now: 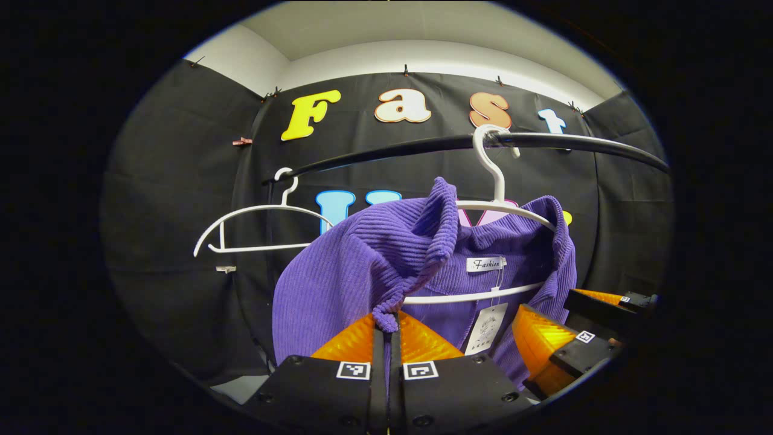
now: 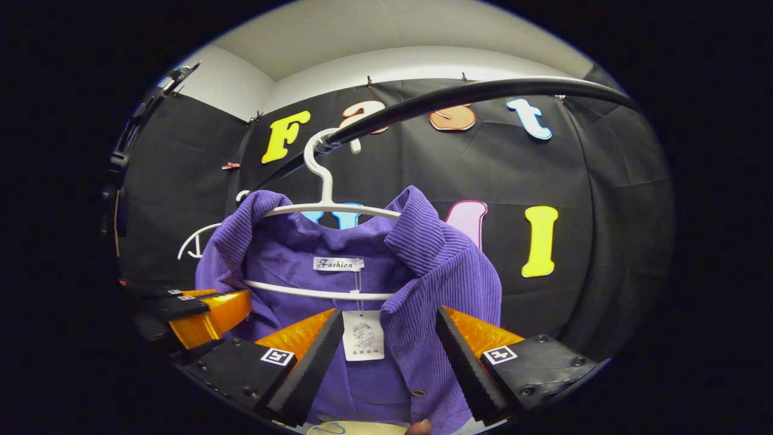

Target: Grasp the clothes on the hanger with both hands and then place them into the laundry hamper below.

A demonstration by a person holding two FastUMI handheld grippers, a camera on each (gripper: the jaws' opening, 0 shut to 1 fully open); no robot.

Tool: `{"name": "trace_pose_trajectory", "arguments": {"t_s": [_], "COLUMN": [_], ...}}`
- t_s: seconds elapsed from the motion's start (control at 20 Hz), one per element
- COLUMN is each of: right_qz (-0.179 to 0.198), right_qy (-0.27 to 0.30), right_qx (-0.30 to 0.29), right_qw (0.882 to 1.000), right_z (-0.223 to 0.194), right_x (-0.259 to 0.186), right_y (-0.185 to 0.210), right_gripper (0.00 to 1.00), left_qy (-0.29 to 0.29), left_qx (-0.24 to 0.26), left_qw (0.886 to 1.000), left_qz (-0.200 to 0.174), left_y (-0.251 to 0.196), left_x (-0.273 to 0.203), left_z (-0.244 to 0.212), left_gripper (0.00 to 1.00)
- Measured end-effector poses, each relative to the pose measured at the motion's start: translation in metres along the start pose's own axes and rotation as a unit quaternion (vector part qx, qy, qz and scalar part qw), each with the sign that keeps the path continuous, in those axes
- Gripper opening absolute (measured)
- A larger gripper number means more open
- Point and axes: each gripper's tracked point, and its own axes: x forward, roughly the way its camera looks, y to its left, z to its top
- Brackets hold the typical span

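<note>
Hangs on a white plastic hanger [image 1: 497, 205] from a black horizontal rail [image 1: 561, 142]: a purple ribbed corduroy shirt [image 1: 338, 272], collar up, white neck label and paper swing tag [image 1: 487, 329] showing inside. In the left gripper view, left gripper [image 1: 386, 329] with fingers nearly together, pinching a bunched fold of the shirt's front edge between them; collar flap tugged upward above the pinch. Farther right in that view, the right gripper [image 1: 543, 350], just beside the shirt's other front. In the right gripper view, right gripper [image 2: 386, 356] with fingers spread wide, straddling the shirt's right front panel (not pressing on it) with the swing tag between them. Off to the left there, the left gripper against the fabric. Second white hanger [image 1: 253, 229], bare, farther along the rail.
</note>
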Motion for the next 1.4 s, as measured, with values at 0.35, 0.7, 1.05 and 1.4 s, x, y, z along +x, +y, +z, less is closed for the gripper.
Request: {"name": "trace_pose_trajectory", "arguments": {"t_s": [0.35,0.7,1.05,1.4], "right_qz": [-0.099,-0.141,-0.182,-0.195], "right_qy": [0.029,-0.037,-0.1,-0.112], "right_qx": [-0.009,-0.074,-0.103,-0.113], "right_qw": [0.995,0.987,0.973,0.968], "right_z": [-0.027,0.021,0.079,0.077], "right_x": [0.04,0.011,0.006,0.027], "right_y": [-0.049,-0.103,-0.134,-0.153], "right_gripper": [0.42,0.06,0.09,0.07], "left_qy": [0.002,-0.013,-0.051,-0.044], "left_qx": [0.018,0.045,0.041,0.045], "left_qw": [1.0,0.999,0.998,0.998], "left_qz": [-0.006,-0.01,0.023,0.022], "left_y": [0.008,0.019,0.057,0.076], "left_x": [-0.004,-0.015,-0.016,0.006], "left_z": [0.001,0.017,0.069,0.071], "left_gripper": [0.05,0.05,0.05,0.05]}}
